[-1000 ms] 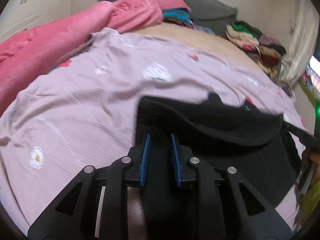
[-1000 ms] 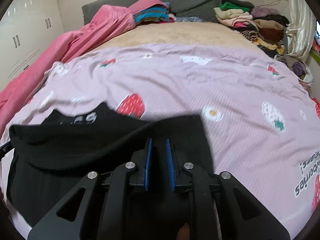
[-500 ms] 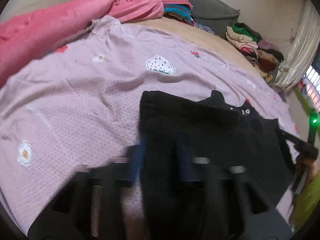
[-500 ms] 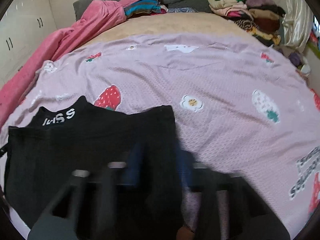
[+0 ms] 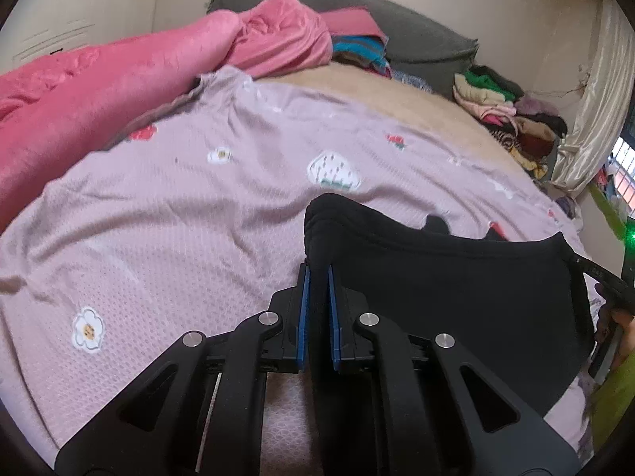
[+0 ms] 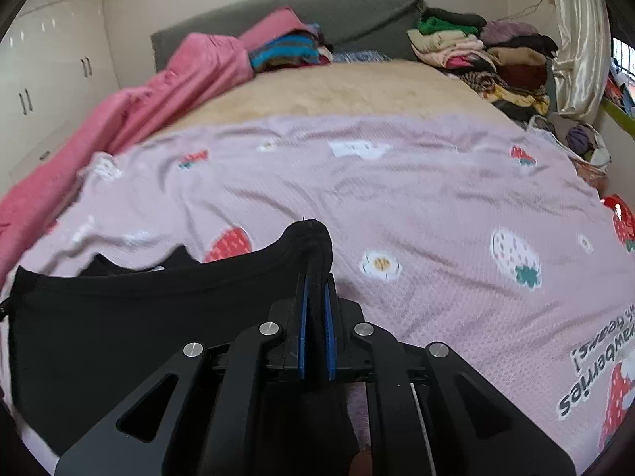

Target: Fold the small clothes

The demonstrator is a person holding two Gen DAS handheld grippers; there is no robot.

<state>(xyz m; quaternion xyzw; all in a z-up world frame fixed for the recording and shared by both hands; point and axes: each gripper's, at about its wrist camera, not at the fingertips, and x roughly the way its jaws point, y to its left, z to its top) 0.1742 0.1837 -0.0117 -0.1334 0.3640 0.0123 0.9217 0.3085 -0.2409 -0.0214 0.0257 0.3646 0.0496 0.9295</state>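
Left gripper [image 5: 317, 273], right gripper [image 6: 315, 279]: fingers of both clamp black garment [image 5: 456, 277] corners, apparently lifted off bedsheet [image 5: 178, 218]

Bedsheet [image 6: 416, 206] is pale pink with red strawberries, white daisies and dark lettering lower right. The garment [image 5: 456, 297] is plain black. Bright pink blanket [image 5: 99, 91] upper left, grey headboard [image 6: 337, 12] up top, blue pads [image 5: 303, 317] on black grippers.

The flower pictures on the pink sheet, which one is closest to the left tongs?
The white daisy with a yellow face, low on the pink sheet, left of the left tongs. The other daisy sits much farther up the bed.
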